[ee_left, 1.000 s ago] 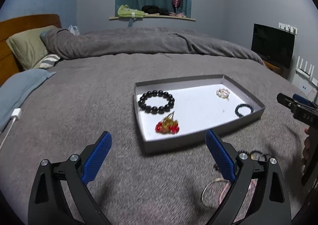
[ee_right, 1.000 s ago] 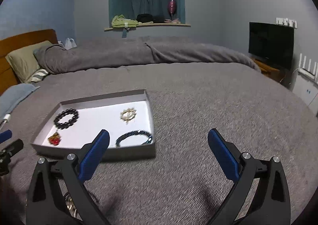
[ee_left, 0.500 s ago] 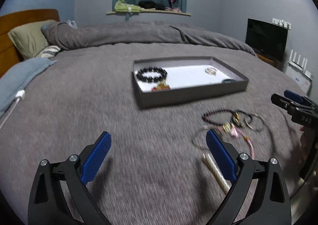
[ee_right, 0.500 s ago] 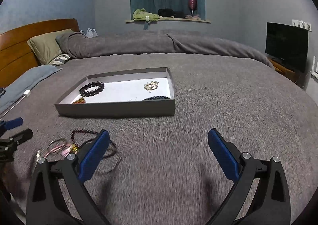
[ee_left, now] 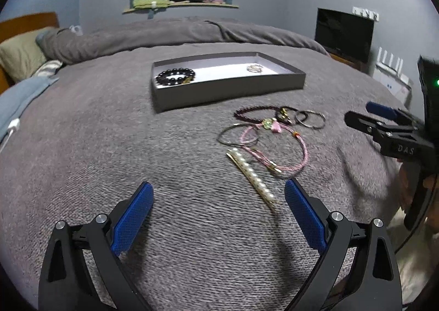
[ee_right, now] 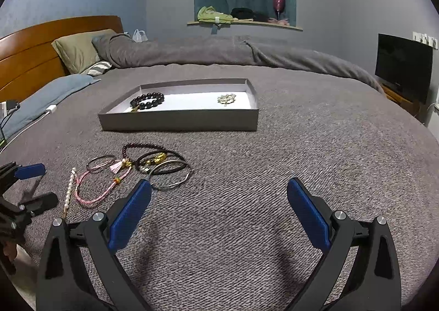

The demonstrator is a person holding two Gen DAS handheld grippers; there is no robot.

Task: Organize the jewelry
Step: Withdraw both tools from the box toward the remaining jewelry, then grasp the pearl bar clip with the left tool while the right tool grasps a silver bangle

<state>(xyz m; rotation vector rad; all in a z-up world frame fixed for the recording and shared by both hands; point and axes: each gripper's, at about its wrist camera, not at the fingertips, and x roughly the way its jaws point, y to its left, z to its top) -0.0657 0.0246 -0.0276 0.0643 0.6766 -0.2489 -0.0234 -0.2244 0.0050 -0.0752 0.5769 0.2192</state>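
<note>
Jaws on both tools stand wide apart and hold nothing — the left gripper [ee_left: 216,195] and the right gripper [ee_right: 219,193] both hover low above the grey bed cover [ee_right: 315,146]. A grey tray [ee_right: 178,121] sits on the bed further off; inside it lie a black bead bracelet [ee_right: 147,100] at its left end and a small gold piece [ee_right: 226,98] toward its right. Loose jewelry lies on the cover between tray and tools: a dark bead strand [ee_left: 253,113], thin metal bangles [ee_left: 310,118], a pink cord bracelet [ee_left: 274,146] and a pearl hair clip [ee_left: 253,178] — the clip nearest the left tool.
</note>
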